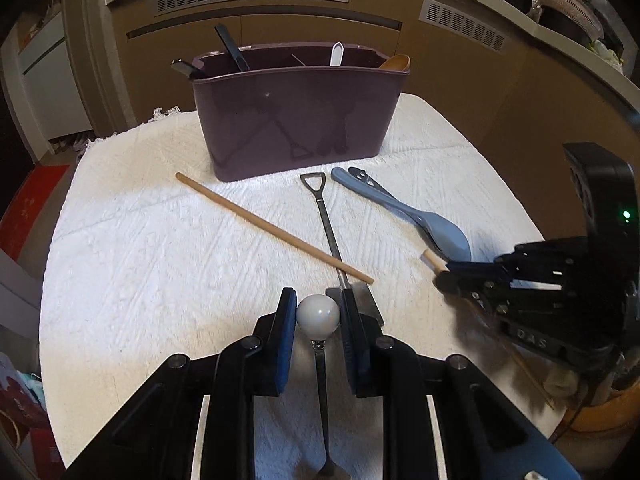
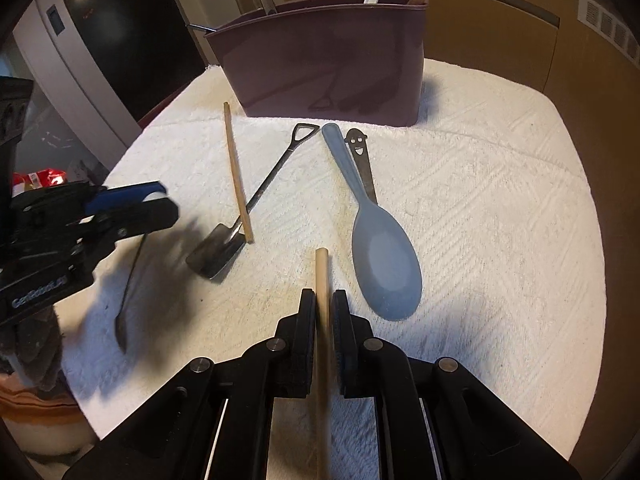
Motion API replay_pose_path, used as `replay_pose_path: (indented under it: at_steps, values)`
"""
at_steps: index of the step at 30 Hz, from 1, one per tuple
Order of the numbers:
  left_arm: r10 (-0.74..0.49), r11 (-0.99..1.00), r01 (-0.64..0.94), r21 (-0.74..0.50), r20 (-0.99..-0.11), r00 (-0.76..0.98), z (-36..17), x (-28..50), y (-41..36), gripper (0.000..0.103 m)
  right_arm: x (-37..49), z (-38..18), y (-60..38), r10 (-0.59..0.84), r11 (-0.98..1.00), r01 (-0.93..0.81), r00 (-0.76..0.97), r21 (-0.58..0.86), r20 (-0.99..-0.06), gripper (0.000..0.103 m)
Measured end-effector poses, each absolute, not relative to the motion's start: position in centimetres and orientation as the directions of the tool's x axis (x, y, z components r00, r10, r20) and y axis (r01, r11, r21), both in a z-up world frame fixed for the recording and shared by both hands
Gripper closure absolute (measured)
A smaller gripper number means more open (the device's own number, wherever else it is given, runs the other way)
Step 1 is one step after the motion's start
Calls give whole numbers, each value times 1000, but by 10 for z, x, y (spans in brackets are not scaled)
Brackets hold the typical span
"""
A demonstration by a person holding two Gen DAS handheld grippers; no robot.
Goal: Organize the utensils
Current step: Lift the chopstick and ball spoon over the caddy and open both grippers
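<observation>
My left gripper [image 1: 318, 314] is shut on the white ball end [image 1: 318, 314] of a thin dark spoon whose stem [image 1: 322, 392] hangs down beneath it, lifted off the cloth. My right gripper [image 2: 322, 312] is shut on a wooden chopstick [image 2: 321, 272], seen from the left wrist as a gripper [image 1: 444, 276] at the right. On the cloth lie a second wooden chopstick [image 1: 272, 228], a shovel-shaped metal spoon [image 2: 248, 208], a blue rice paddle [image 2: 384, 248] and a smiley-handled utensil [image 2: 362, 160] under it. The purple utensil caddy [image 1: 296, 120] stands behind them.
The caddy holds black handles [image 1: 232, 48], a white handle [image 1: 336, 54] and a wooden spoon [image 1: 396, 63]. A white textured cloth [image 1: 160, 280] covers the round table. Wooden cabinets with vents stand behind; dishes sit on a counter [image 1: 560, 4] at the upper right.
</observation>
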State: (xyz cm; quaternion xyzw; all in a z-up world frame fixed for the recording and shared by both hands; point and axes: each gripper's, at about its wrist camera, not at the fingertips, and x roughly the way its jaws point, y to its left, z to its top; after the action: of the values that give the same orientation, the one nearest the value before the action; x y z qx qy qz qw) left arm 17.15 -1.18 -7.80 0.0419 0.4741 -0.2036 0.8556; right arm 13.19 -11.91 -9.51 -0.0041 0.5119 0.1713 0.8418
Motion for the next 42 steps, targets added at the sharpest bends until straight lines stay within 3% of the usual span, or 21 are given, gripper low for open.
replay_pose_path:
  at_steps: [11, 20, 30, 42]
  values:
    - [-351, 902, 398, -170, -824, 445, -79, 153, -7, 84, 138, -98, -105, 207, 950, -302, 424, 78, -882, 88]
    - [-348, 911, 381, -157, -789, 507, -58, 140, 0, 84, 126, -89, -109, 203, 950, -306, 452, 63, -869, 96]
    - [-391, 903, 411, -126, -638, 663, 39, 147, 1, 84, 107, 41, -129, 332, 935, -328, 676, 135, -658, 96]
    - [-347, 916, 400, 18, -464, 815, 147, 192, -16, 84, 136, 173, -121, 311, 940, -341, 848, 8, -429, 96]
